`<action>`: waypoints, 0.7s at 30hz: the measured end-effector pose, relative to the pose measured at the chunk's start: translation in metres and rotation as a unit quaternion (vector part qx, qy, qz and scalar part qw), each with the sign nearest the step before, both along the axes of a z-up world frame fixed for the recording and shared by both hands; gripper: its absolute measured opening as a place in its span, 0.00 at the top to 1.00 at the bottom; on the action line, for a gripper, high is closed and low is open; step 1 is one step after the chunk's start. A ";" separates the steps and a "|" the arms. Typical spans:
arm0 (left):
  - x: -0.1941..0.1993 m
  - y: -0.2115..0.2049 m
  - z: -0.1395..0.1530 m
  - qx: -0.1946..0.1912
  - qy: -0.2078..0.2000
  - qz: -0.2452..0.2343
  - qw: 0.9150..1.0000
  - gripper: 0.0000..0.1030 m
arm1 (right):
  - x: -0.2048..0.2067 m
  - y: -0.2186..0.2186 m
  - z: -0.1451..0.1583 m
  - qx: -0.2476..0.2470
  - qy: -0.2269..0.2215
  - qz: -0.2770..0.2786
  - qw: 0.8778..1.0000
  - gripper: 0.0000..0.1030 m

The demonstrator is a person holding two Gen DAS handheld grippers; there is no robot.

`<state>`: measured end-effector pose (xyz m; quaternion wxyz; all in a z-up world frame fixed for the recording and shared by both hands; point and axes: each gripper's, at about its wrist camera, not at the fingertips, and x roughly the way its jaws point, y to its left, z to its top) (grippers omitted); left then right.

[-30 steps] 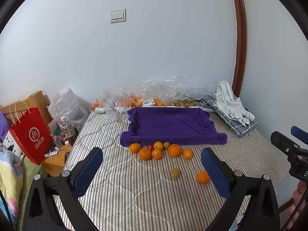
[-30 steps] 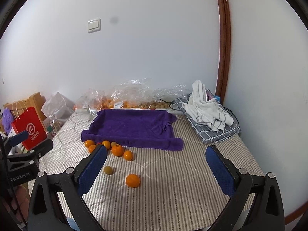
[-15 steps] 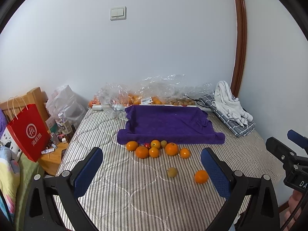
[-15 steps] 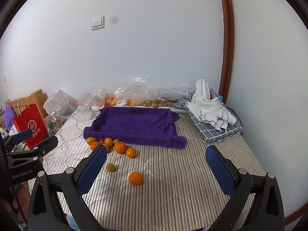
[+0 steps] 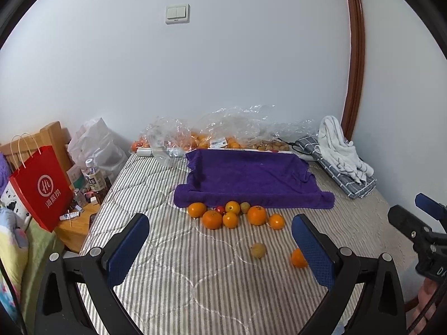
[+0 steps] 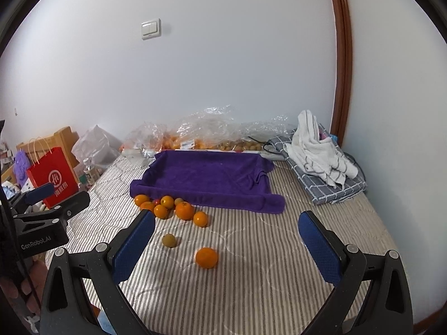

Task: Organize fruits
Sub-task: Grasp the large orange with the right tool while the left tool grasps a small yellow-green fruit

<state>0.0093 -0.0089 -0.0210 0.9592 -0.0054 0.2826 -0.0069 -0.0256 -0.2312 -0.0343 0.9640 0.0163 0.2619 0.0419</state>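
Fruit is round, firm and light, and likely rolls on the soft striped mattress (image 6: pixel 279 251), so pinch each across its widest middle. Lone orange (image 6: pixel 206 257) and greenish fruit (image 6: pixel 169 240) lie apart, nearer the grippers; 7 or so cluster (image 6: pixel 178 209) against the front edge of the purple towel tray (image 6: pixel 206 173). Left gripper (image 5: pixel 220 248) and right gripper (image 6: pixel 226 248) both gape wide, holding nothing. Versus 0.5 s ago: both views sit slightly higher and farther back; fruit unmoved.
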 end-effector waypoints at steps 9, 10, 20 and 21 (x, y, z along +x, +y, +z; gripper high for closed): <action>0.040 0.021 -0.034 0.026 0.033 0.029 0.999 0.01 | 0.049 -0.008 -0.048 0.014 0.033 0.014 0.999 0.02; 0.044 0.026 -0.040 0.022 0.038 0.030 0.999 0.01 | 0.055 -0.007 -0.055 0.011 0.044 0.013 0.999 0.02; 0.080 0.055 -0.105 -0.010 0.111 0.021 0.994 0.21 | 0.086 0.019 -0.136 -0.014 0.122 0.049 0.991 0.26; 0.081 0.057 -0.111 -0.016 0.116 0.017 0.993 0.21 | 0.086 0.021 -0.140 -0.005 0.123 0.057 0.991 0.26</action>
